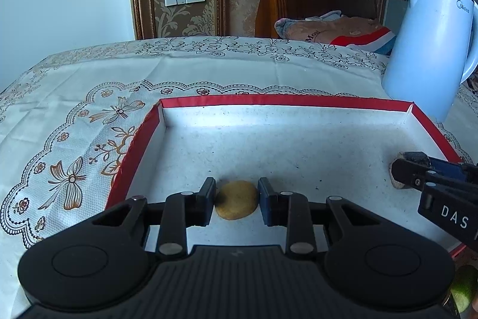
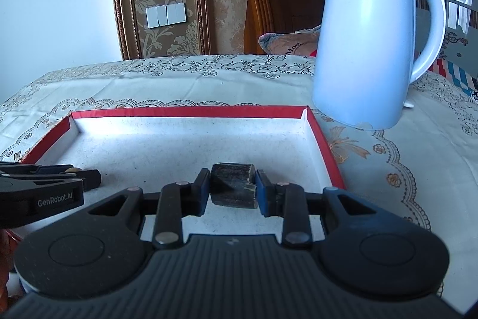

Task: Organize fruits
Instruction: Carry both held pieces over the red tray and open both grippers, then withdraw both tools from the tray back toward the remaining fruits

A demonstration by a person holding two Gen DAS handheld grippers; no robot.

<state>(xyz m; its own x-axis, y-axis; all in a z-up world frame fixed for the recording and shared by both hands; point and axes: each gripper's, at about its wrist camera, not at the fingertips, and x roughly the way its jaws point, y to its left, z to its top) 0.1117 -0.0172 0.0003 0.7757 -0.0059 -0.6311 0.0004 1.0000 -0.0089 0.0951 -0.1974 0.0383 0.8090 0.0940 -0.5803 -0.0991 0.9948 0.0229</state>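
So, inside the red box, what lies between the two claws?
Only bare white box floor, seen in the right wrist view. The left claw holds a round yellow fruit; the right claw holds a dark piece.

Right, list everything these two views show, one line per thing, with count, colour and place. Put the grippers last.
tray: one, red rim, white floor, on the table
round fruit: one, yellow-brown, in the tray between the left gripper's fingers
dark chunk: one, blackish with a pale cut end, in the tray between the right gripper's fingers
kettle: one, pale blue, beyond the tray's far right corner
tablecloth: one, white with floral print, covering the table
green fruit: one, partly seen, bottom right of the left view
left gripper: one, black, closed around the round fruit
right gripper: one, black, closed around the dark chunk
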